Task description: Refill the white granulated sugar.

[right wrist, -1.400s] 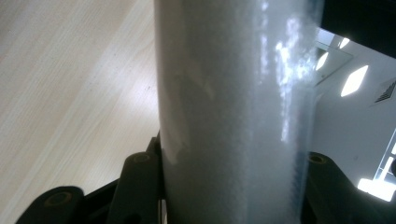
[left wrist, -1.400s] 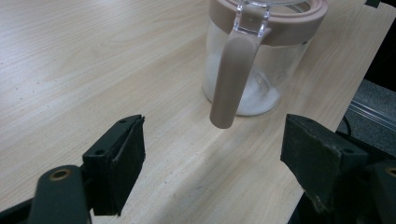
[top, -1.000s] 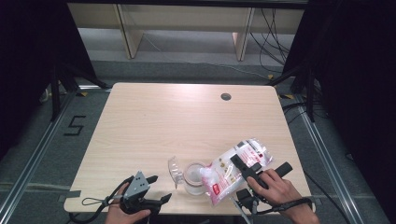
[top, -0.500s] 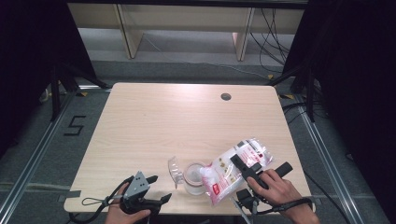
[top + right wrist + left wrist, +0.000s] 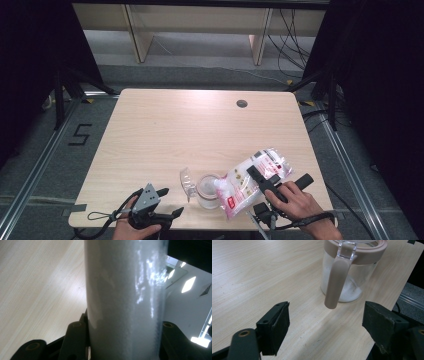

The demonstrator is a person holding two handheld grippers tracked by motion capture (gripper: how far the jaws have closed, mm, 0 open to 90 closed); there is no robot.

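Note:
A clear jar [image 5: 206, 189] with a pinkish rim stands near the table's front edge, its clear lid [image 5: 187, 180] swung open to the left. White granules lie in its bottom [image 5: 348, 291], and its pinkish latch [image 5: 335, 277] hangs down the side. A clear bag of white granules [image 5: 250, 181] with a red label lies tilted, its low corner over the jar's mouth. My right gripper [image 5: 265, 182] is shut on the bag [image 5: 125, 297], one jaw pressing each side. Left of the jar, my left gripper [image 5: 170, 202] stands open [image 5: 327, 322], its jaws wide apart and short of the jar.
The wooden table [image 5: 165, 130] has a round cable hole [image 5: 242, 104] at the back right. Its front edge lies just beneath both hands. Shelving [image 5: 195, 25] and cables stand beyond the far edge, and a taped "5" [image 5: 80, 135] marks the floor at left.

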